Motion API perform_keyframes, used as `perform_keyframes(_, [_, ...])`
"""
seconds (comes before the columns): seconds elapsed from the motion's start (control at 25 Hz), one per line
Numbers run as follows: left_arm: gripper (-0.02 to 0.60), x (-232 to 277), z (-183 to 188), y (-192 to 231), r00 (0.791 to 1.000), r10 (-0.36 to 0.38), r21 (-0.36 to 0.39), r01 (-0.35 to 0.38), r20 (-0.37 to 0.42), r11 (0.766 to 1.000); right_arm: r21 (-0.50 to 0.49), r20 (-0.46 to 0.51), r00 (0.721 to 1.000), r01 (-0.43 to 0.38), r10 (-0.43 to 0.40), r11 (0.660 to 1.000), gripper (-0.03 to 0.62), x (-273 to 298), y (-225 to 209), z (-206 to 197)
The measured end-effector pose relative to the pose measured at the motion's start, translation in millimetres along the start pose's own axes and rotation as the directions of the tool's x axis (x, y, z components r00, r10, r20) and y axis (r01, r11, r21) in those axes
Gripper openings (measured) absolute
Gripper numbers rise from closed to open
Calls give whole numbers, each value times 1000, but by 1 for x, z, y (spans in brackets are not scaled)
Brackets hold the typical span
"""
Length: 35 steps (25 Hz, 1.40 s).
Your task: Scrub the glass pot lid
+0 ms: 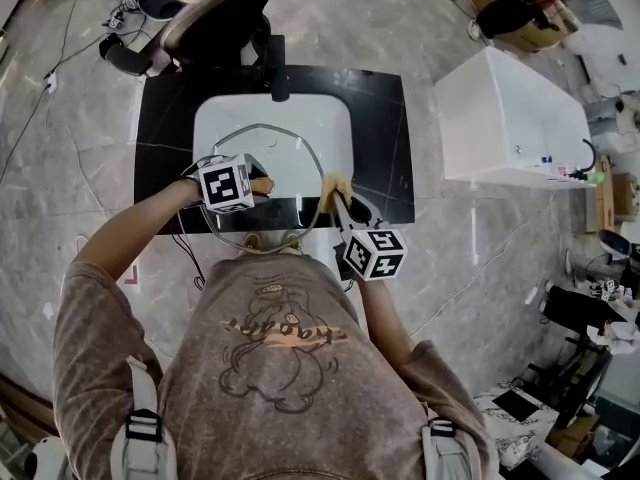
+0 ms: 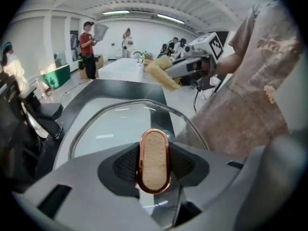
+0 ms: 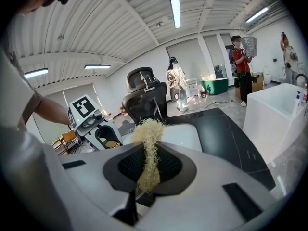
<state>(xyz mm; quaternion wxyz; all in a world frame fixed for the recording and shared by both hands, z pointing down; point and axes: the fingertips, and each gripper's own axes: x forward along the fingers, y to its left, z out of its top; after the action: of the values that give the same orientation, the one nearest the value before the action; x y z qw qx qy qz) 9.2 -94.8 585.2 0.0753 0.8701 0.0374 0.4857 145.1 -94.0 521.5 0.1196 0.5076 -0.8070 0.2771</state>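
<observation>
A round glass pot lid (image 1: pixel 285 163) with a metal rim hangs over the white sink basin (image 1: pixel 325 118). My left gripper (image 1: pixel 258 185) is shut on the lid's knob (image 2: pixel 154 160), an oval wooden piece with a copper rim. In the left gripper view the glass lid (image 2: pixel 120 124) spreads out beyond the jaws. My right gripper (image 1: pixel 338 196) is shut on a pale yellow fibrous scrubber (image 1: pixel 335 182), which sits by the lid's right rim; contact cannot be told. The scrubber (image 3: pixel 149 143) stands up between the right jaws, and the same scrubber (image 2: pixel 161 73) shows past the lid's far edge.
The basin is set in a black countertop (image 1: pixel 385 128) with a black faucet (image 1: pixel 279 78) at the back. A white tub (image 1: pixel 515 118) stands to the right. A black office chair (image 1: pixel 215 8) is behind the sink. People stand far off in the room.
</observation>
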Motion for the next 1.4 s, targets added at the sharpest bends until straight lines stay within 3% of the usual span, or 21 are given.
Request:
perform_keyframes(0.12, [179,12,-3,-10,997,-57,97,61,-44,993,3,-12,1000,-6,6,1000,49,3,3,-5])
perform_keyframes(0.32, [180,26,-6,-23,990,-130,143,137,-61,980,1,-30,999,-26,26,1000,49,11,12,-10])
perform_keyframes(0.64, [180,46,-9,-23,990,-128,174,138,-65,975,-50,-68,997,-51,47,997,49,36,12,-11])
perform_keyframes(0.88, [181,56,-14,-21,991,-115,184,127,-74,975,-129,-118,988,-117,101,985,49,70,19,1])
perform_keyframes(1.12, [179,62,-13,-16,991,-98,193,114,-91,975,-239,-245,954,-233,174,943,49,122,35,-6])
perform_keyframes(1.4, [181,71,-14,-14,992,-93,193,107,-85,975,-337,-408,886,-370,219,866,49,184,56,-24])
